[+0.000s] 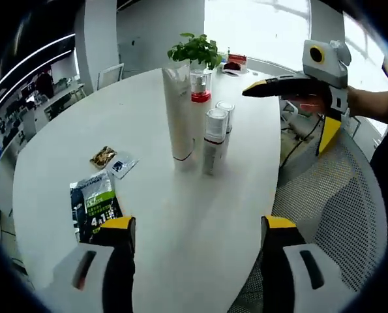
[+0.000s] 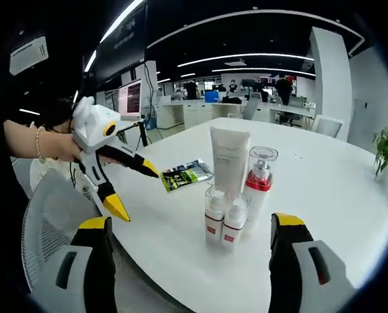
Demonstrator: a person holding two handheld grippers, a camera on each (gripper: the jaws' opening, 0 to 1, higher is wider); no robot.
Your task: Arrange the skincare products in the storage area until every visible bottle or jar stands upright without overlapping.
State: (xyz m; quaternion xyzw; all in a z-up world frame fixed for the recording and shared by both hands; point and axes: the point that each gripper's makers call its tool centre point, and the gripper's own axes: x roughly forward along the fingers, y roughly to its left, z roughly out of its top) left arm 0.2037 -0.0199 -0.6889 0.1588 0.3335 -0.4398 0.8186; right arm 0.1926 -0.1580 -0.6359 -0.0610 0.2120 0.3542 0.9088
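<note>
Plainly, the left gripper [image 1: 198,228] hangs agape and empty over the white table [image 1: 180,215]; the right gripper [image 2: 189,235] gapes likewise; between them, mid-table, stand upright a white tube [image 2: 229,160], a red-collared pump bottle [image 2: 259,176] and two clear-capped bottles [image 2: 225,218], touching in a cluster; a green sachet [image 1: 96,205] lies apart.

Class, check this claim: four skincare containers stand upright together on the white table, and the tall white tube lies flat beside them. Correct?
Not quite. The tall white tube stands upright among the bottles on the white table, not flat; the right gripper view shows it. The rest holds.
</note>
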